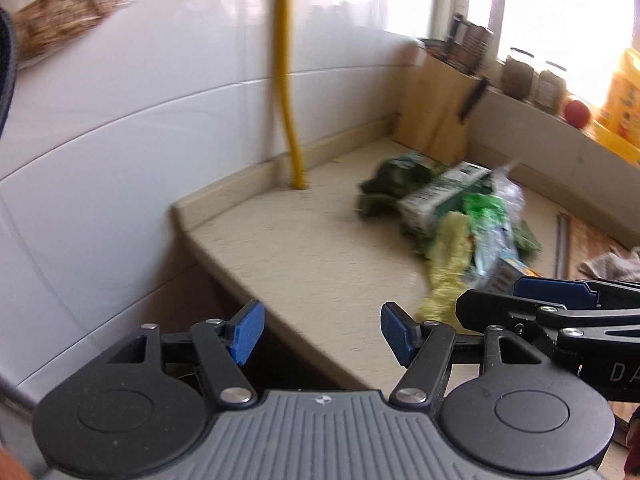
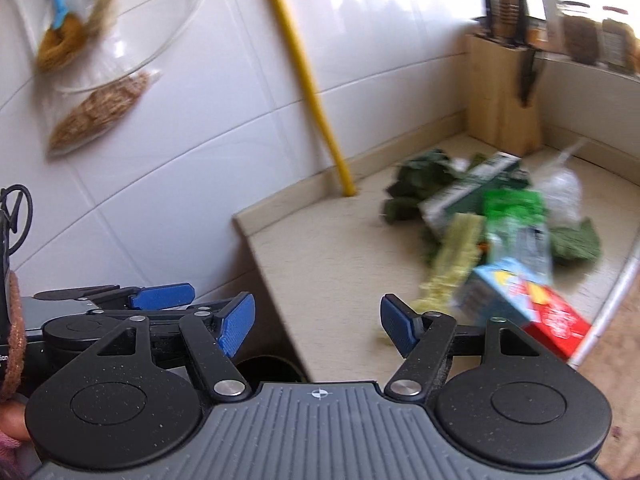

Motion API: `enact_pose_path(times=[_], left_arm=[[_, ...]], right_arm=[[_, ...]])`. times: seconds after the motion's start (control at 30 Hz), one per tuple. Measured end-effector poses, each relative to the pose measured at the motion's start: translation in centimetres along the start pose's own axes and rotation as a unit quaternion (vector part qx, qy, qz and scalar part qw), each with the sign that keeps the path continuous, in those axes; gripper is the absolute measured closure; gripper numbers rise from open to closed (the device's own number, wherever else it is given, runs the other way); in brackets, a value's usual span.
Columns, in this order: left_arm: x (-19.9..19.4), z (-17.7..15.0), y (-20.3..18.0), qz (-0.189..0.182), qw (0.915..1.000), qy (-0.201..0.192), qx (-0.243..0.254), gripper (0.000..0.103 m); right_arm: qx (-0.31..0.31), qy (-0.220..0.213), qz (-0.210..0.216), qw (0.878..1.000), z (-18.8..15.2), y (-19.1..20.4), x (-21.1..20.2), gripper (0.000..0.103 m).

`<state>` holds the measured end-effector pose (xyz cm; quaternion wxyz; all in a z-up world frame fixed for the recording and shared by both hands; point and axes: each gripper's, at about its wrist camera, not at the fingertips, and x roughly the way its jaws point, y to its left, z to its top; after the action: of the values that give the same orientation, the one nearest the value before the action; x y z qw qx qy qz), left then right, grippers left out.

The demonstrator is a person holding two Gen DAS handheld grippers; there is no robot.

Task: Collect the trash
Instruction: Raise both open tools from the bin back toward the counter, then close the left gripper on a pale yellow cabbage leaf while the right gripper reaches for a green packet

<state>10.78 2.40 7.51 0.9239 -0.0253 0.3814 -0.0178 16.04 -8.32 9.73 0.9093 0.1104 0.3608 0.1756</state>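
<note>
Trash pile point(image 1: 452, 216) is seen on the beige counter point(image 1: 304, 240), ahead and to the right of both grippers, near the back corner by the knife block point(image 1: 436, 116). Frames are motion-blurred, so item edges are soft.

Left gripper point(image 1: 322, 330): jaws spread wide, nothing held. Right gripper point(image 2: 318, 326): jaws likewise spread, empty. Both are held off the counter's near-left edge, short of the pile, touching nothing.

The right gripper is judged nearer: in the left wrist view its fingers sit to the right, just beside the pile's front edge. In the right wrist view the nearest piece is the blue-red carton point(image 2: 524, 304), lying ahead-right of the jaws, long axis running diagonally from near-right to far-left. Just left of it a pale yellow-green strip point(image 2: 452, 264) lies along roughly the same diagonal. Behind these: a green-white box point(image 2: 468, 192), a green crinkled wrapper point(image 2: 512, 208), clear plastic point(image 2: 560, 192), dark leafy greens point(image 2: 416, 176). Pieces overlap; which rests on which cannot be told.

Containers: a dark round opening point(image 2: 268, 368) is seen below the counter edge, right under the right gripper, possibly a bin; contents cannot be seen.

Next move is judged a reach forward-right, with jaws turned across the carton's short side.
</note>
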Motion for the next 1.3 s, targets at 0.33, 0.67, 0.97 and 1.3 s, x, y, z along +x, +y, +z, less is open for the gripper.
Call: enact_pose_path(times=[0.33,0.67,0.97,1.3], left_arm=[[4.2,0.9,-5.9,-0.065,0.9962,0.028,0.051,0.037],[6.7,1.8,-8.9,-0.092,0.9924,0.05,0.064,0.037],[8.9,3.2,-9.0,-0.075,0.9946,0.05,0.052,0.036],[12.6,4.0,-8.4,-0.116,0.9856,0.06,0.107,0.036]], right_arm=[[0.05,-0.006,-0.066,0.997,-0.5,-6.5,-1.2,0.02],[0.064,0.007,-0.091,0.994,-0.1,-11.5,-0.9,0.018],[0.056,0.008,-0.085,0.995,2.3,-14.7,0.7,0.017],[0.092,0.031,-0.084,0.992,3.0,-16.6,3.4,0.017]])
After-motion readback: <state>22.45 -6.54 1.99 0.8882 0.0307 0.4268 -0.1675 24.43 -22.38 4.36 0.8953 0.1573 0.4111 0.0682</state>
